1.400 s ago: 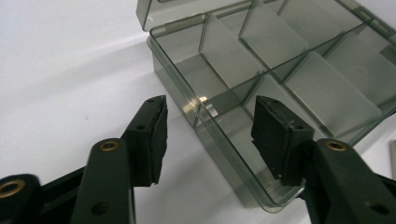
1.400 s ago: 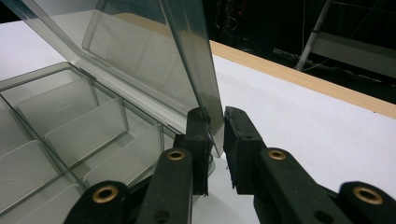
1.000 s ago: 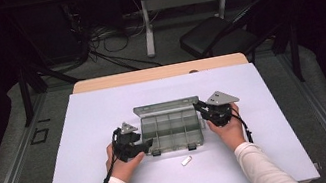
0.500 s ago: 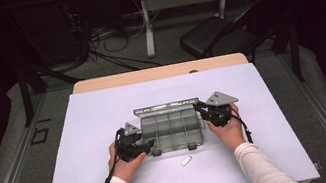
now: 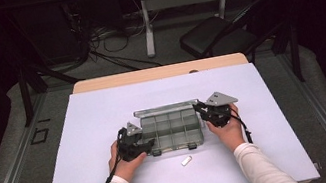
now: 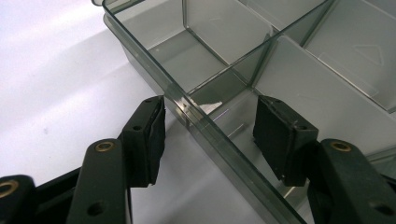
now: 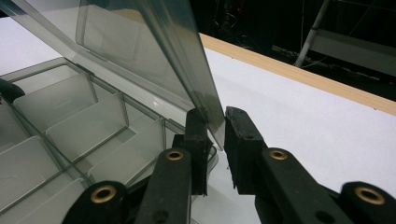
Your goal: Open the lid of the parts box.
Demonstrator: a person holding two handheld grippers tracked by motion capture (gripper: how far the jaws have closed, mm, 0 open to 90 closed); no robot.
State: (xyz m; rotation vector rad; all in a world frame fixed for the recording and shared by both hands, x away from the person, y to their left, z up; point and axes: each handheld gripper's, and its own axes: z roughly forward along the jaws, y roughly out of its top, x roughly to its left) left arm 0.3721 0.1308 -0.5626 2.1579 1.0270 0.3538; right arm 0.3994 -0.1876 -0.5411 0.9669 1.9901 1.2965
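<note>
A clear, smoky plastic compartment box (image 5: 172,130) sits mid-table on a smooth white sheet (image 5: 87,135). The left gripper (image 6: 208,135) straddles its near-left wall, jaws apart. The right gripper (image 7: 215,140) pinches the raised lid (image 7: 154,60). A dark room lies beyond.
</note>
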